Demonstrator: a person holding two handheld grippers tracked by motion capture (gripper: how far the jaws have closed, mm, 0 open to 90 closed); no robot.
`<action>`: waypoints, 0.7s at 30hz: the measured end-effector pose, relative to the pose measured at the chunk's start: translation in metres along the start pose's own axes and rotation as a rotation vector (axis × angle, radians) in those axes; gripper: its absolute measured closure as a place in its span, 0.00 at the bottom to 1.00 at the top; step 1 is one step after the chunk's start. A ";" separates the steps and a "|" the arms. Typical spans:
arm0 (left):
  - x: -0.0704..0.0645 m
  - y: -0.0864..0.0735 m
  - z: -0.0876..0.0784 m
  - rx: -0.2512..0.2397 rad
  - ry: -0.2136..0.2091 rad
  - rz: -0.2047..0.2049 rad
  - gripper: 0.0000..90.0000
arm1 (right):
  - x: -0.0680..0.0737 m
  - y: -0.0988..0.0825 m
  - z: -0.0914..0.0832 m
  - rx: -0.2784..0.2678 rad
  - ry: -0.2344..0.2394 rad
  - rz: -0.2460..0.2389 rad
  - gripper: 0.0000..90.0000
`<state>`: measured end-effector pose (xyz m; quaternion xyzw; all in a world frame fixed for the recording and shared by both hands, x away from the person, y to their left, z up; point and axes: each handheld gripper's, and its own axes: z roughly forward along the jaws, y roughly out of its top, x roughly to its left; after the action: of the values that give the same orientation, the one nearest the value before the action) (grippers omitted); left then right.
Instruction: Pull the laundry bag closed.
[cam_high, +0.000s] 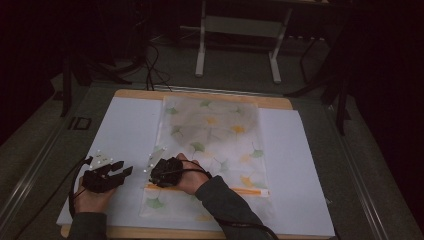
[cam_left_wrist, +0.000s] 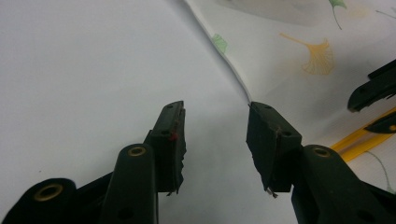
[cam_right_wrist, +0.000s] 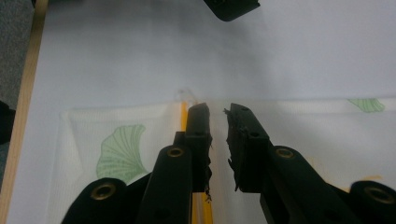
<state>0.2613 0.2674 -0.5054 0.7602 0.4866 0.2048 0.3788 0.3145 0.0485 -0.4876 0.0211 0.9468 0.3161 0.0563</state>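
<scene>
High view: ginkgo-print zip bag (cam_high: 212, 145), thin, limp, slippery, flat on white board (cam_high: 120, 130); best pinched at yellow zipper strip (cam_high: 240, 190); right gripper (cam_right_wrist: 217, 110) jaws narrowly parted over strip, left gripper (cam_left_wrist: 215, 108) open, empty.

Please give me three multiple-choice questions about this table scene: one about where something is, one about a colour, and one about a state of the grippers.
1. Where does the right gripper work?
A. at the left end of the bag's zipper strip
B. on the floor
C. at the bag's far edge

2. What colour is the zipper strip of the leaf-print bag?
A. blue
B. yellow-orange
C. black

3. How do the jaws of the left gripper stand?
A. shut on the bag
B. shut on a pen
C. apart, with nothing between them

Answers: 1 A, the high view shows it at the strip's left end; 2 B, the strip looks yellow-orange beside the right jaws; 3 C, the left gripper view shows bare white board between the jaws.
</scene>
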 end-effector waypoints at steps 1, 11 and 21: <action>0.000 0.000 0.000 -0.003 0.001 -0.001 0.64 | 0.000 0.001 0.001 0.000 0.003 0.002 0.87; 0.000 0.000 -0.001 -0.010 0.004 -0.012 0.64 | 0.005 0.004 0.013 -0.013 0.020 -0.005 0.87; 0.002 0.000 -0.002 -0.012 0.005 -0.018 0.64 | 0.008 0.009 0.026 -0.026 0.044 0.012 0.88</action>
<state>0.2609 0.2695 -0.5046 0.7529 0.4933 0.2061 0.3839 0.3095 0.0723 -0.5038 0.0193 0.9435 0.3291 0.0339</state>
